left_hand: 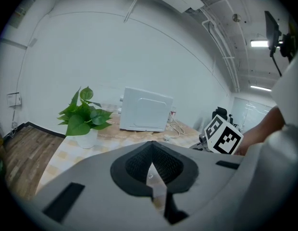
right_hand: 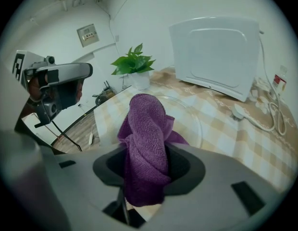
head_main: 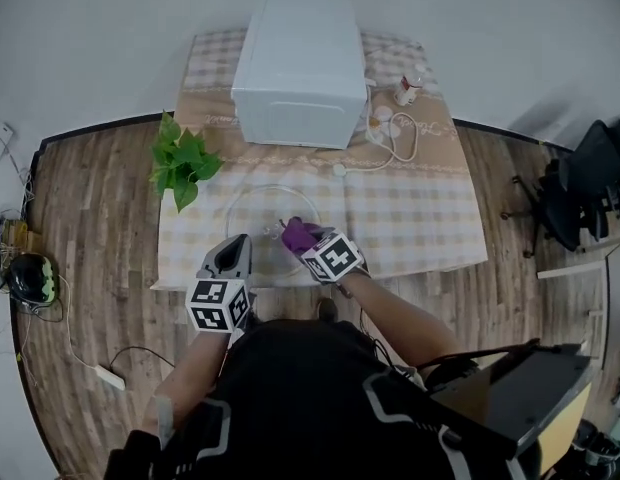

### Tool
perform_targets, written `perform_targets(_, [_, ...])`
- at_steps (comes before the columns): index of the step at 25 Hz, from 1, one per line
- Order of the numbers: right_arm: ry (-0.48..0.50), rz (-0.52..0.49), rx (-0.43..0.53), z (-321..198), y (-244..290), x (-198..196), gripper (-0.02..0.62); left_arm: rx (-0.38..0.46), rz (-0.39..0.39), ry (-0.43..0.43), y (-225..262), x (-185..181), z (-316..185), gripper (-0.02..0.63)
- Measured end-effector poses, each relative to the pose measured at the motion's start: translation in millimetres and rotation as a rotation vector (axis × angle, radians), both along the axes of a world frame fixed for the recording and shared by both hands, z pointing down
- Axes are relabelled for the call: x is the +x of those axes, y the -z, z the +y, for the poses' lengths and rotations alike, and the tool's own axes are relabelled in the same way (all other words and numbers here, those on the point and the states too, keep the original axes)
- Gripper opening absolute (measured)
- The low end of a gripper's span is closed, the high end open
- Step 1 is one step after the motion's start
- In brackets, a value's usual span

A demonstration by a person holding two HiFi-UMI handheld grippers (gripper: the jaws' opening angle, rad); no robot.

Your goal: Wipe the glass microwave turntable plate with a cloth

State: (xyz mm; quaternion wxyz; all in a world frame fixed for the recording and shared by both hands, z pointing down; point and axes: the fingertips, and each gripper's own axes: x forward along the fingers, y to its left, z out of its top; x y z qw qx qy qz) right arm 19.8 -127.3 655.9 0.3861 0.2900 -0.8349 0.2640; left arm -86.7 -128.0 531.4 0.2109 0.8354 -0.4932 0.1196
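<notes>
The right claw (right_hand: 148, 163) is seen clamped on a purple cloth (right_hand: 145, 129), a twisted wad of which is pushed out ahead of the jaws, its long axis run along the claw's own line toward the microwave (head_main: 300, 68). The glass turntable plate (head_main: 258, 194) is laid flat on the checked bench (head_main: 420, 208), just in front of the microwave on the person's side, and the cloth is held over the part of it farthest from the microwave, toward the right. In the right gripper view the bare glass is shown ahead of and below the cloth's tip, spread toward the microwave; whether cloth and glass are touching cannot be made out. The left claw (left_hand: 151, 171) is shown nearly closed, only a narrow slit left, with a pale sliver caught in it. As it is placed at the plate's rim on the side away from the microwave and to the left, the rim is judged to be pinched there to steady the plate. A potted plant (head_main: 185, 163) is stood off the microwave's front left corner. The wiping stroke is judged to fall to the right claw, the nearer to the plate's middle, and to be carried down and forward toward the microwave.
</notes>
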Motion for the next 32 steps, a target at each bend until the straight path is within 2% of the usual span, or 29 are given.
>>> perform_targets(3, [0.088, -0.043, 0.006, -0.2, 5.3, -38.3, 0.181, -0.013, -0.011, 0.061, -3.0, -21.2, 7.7, 0.002])
perform_targets(9, [0.276, -0.062, -0.009, 14.1, 2.3, -113.3, 0.181, -0.033, -0.038, 0.207, -10.0, -73.6, 27.5, 0.002])
perform_targets(13, [0.372, -0.063, -0.022, 26.5, -6.0, -148.6, 0.181, -0.051, -0.044, 0.314, -15.4, -105.0, 47.2, 0.002])
perform_targets(17, [0.439, -0.044, -0.035, 35.5, -16.7, -173.1, 0.181, -0.054, -0.041, 0.38, -15.4, -123.1, 60.9, 0.002])
perform_targets(21, [0.473, -0.019, -0.038, 42.5, -25.4, -183.9, 0.181, -0.056, -0.041, 0.411, -14.4, -131.3, 70.4, 0.003])
perform_targets(27, [0.45, -0.028, -0.042, 42.8, -27.7, -179.0, 0.181, -0.079, -0.043, 0.425, -20.4, -133.2, 68.3, 0.002])
perform_targets(32, [0.418, -0.033, -0.045, 44.5, -28.3, -164.2, 0.181, -0.073, -0.05, 0.356, -20.9, -115.4, 56.0, 0.002])
